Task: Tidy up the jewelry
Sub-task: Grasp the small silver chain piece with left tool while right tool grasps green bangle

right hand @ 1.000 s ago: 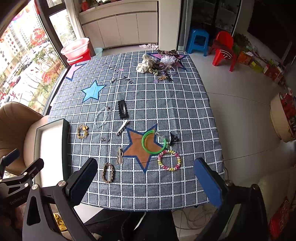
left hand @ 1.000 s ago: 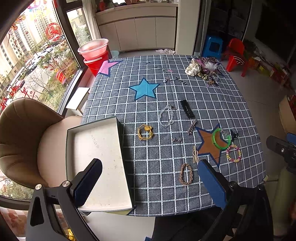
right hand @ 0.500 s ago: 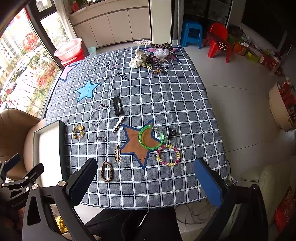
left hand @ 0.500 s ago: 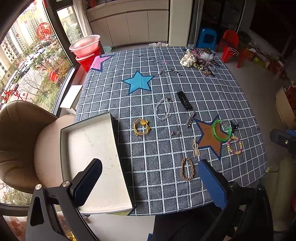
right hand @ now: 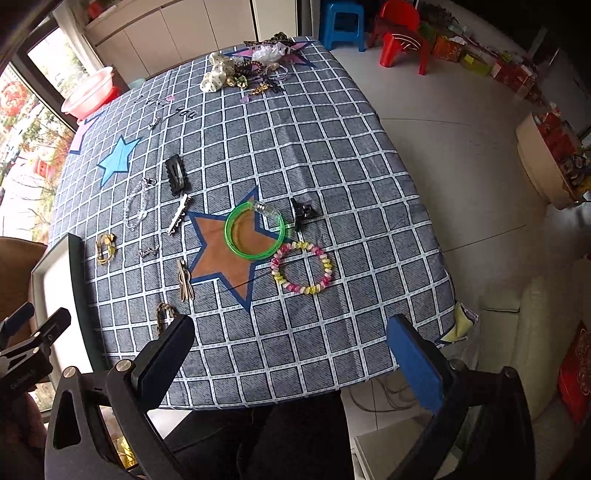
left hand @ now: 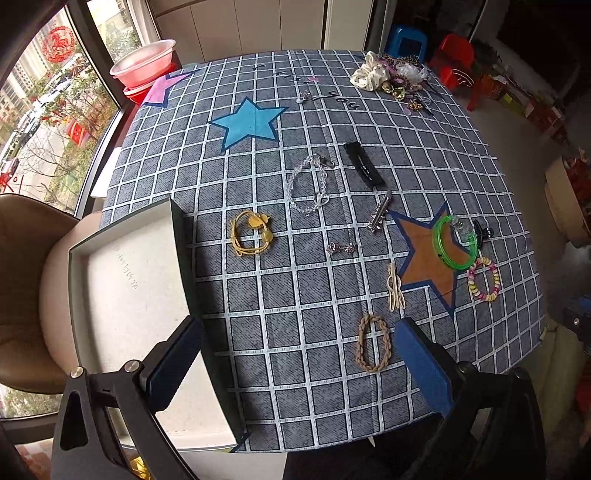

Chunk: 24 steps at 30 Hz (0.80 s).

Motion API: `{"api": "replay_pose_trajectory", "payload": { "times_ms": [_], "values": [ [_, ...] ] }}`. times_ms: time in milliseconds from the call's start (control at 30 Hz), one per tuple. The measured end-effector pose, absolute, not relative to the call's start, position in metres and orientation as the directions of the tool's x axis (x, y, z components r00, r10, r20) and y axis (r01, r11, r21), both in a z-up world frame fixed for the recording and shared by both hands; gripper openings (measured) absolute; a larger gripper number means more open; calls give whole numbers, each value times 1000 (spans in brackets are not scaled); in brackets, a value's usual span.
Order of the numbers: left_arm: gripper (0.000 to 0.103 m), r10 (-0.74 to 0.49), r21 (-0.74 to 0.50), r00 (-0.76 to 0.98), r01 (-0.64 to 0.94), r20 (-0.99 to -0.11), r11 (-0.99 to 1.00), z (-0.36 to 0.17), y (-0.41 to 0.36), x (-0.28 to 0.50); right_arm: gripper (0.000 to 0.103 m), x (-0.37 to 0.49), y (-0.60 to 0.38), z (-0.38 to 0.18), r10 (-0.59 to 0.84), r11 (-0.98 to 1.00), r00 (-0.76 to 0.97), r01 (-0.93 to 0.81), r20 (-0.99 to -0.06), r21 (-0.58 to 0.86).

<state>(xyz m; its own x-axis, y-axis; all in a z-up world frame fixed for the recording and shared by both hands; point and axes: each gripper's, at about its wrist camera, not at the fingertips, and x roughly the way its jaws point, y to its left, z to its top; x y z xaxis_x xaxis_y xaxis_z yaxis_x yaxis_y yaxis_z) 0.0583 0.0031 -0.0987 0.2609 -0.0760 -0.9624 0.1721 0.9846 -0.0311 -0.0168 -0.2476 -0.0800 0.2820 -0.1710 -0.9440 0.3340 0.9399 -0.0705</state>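
Jewelry lies scattered on a blue checked tablecloth: a brown braided band, a yellow hair tie, a clear bead bracelet, a green bangle, a pink-yellow bead bracelet and a black hair clip. An open white tray sits at the table's left edge. My left gripper is open above the near edge, by the braided band. My right gripper is open above the near right edge, holding nothing.
A pile of scrunchies and trinkets lies at the far right corner. A beige chair stands left of the tray. Pink basins sit by the window. A red chair and blue stool stand beyond.
Both grippers have moved forward and down toward the table, so the jewelry looks larger. Both stay open and empty.
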Motion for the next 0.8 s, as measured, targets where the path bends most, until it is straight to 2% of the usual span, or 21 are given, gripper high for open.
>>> {"api": "replay_pose_trajectory", "payload": {
  "times_ms": [200,267,400,467,533,567,600,633,700,800],
  "values": [
    [103,-74,-44,214,145,-974,989,-138,-16,83,103,11,-268,-114,-137,942,242,333,-961,-50],
    [96,-63,-37,195,133,-979,990,-149,-20,92,103,24,-274,-124,-127,944,233,328,-964,-45],
    [96,-67,-50,174,98,-983,994,-170,-24,110,101,53,-285,-145,-84,946,212,324,-974,-11],
    [96,-58,-44,167,90,-984,995,-179,-28,117,91,66,-289,-157,-69,944,192,331,-979,-2],
    [96,-53,-41,159,78,-986,996,-188,-30,124,88,77,-293,-168,-51,944,176,331,-983,10],
    [94,-50,-39,152,69,-987,997,-193,-31,128,81,82,-294,-173,-45,945,167,326,-985,12],
    [85,-44,-35,143,61,-989,998,-197,-32,131,78,86,-294,-178,-39,948,158,319,-987,14],
    [82,-42,-36,126,55,-991,998,-203,-33,133,74,90,-294,-182,-32,950,150,312,-988,16],
    [81,-36,-32,105,36,-994,999,-211,-35,136,70,96,-292,-190,-19,954,135,301,-991,23],
    [81,-17,-14,107,29,-994,999,-215,-39,136,58,102,-288,-201,7,956,114,290,-993,40]
  ]
}}
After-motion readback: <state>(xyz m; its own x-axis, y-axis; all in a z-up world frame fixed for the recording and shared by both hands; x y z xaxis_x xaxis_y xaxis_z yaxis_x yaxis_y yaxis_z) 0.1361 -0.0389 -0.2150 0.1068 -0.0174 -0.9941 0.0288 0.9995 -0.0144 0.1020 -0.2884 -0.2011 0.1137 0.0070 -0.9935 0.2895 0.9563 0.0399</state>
